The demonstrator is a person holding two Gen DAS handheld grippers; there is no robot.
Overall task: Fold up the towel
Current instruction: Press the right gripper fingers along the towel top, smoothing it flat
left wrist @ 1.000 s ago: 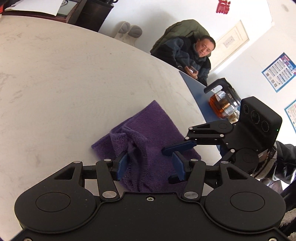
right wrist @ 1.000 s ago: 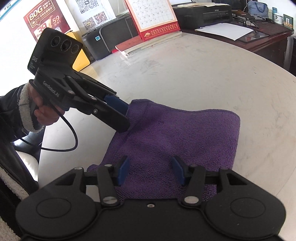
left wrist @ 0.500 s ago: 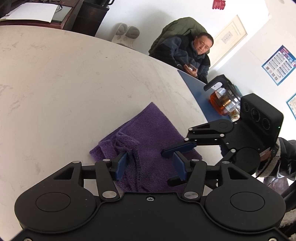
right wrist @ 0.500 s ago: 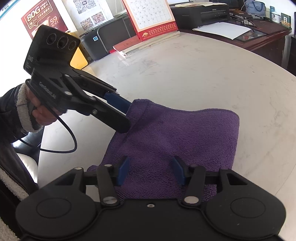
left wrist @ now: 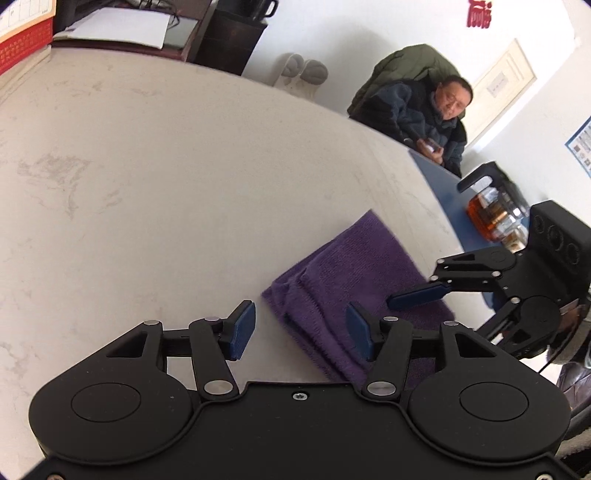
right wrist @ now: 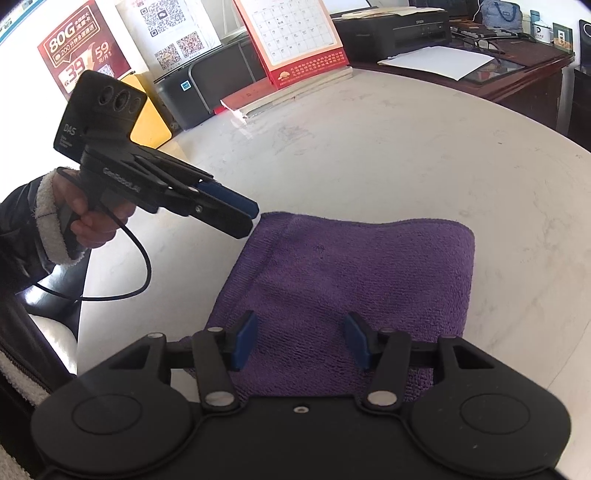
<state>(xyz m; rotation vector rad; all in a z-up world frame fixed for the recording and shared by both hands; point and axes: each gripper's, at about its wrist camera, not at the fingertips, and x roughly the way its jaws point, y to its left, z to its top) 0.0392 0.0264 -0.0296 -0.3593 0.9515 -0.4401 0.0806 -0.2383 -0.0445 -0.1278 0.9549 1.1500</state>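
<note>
Both claws, left gripper [left wrist: 300,334] and right gripper [right wrist: 300,345], stand apart and empty over the folded towel [right wrist: 354,288]; a careless withdrawal could snag and undo the fold.

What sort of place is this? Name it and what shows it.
Probably an office or small shop rather than a home: a printer on a desk, a desk calendar at the table's edge, and QR-code posters on the wall.
</note>
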